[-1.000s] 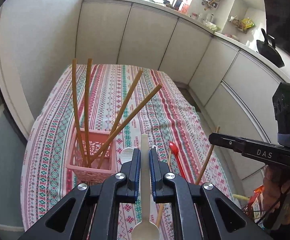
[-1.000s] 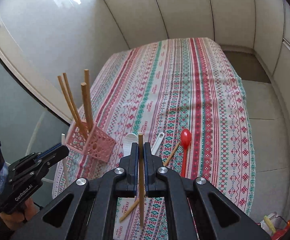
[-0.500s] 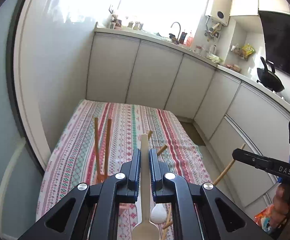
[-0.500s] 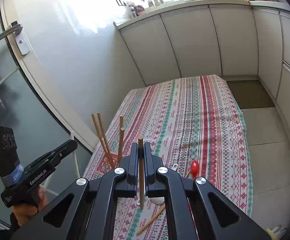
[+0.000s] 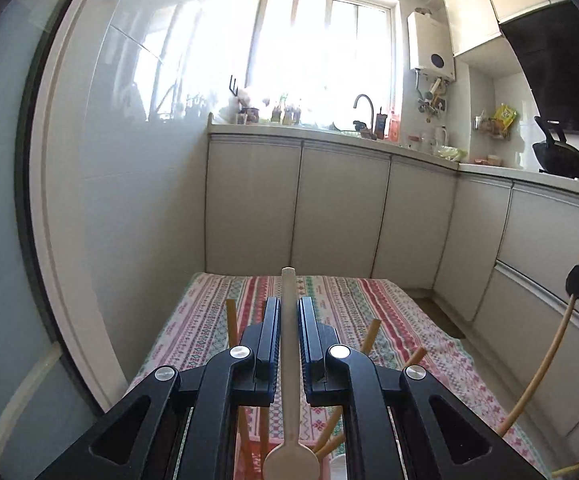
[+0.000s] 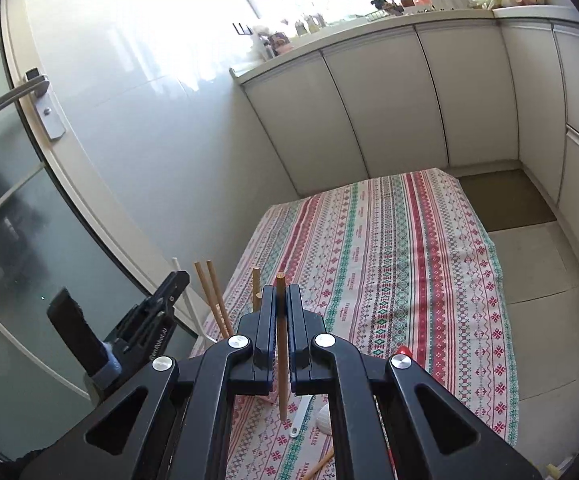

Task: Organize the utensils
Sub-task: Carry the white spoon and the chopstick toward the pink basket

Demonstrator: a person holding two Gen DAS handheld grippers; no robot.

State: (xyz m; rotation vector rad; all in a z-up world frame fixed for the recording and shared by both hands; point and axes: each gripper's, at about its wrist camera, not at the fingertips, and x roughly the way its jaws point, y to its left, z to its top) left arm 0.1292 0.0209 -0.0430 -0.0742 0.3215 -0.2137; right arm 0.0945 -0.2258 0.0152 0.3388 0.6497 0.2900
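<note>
My left gripper is shut on a cream spoon, handle pointing forward, bowl near the camera, held high above the table. My right gripper is shut on a wooden chopstick held upright. Several chopsticks stand in the pink basket, whose body is hidden behind the grippers; their tips also show in the left wrist view. The right gripper with its chopstick shows at the right edge of the left wrist view. The left gripper shows at the left of the right wrist view.
The table has a striped patterned cloth. On it lie white spoons, a red spoon and a loose chopstick. Kitchen cabinets stand beyond the table; a glass door is at the left.
Both grippers have lifted and tilted upward, so the table and basket dropped low in both views. Each still holds its utensil.
</note>
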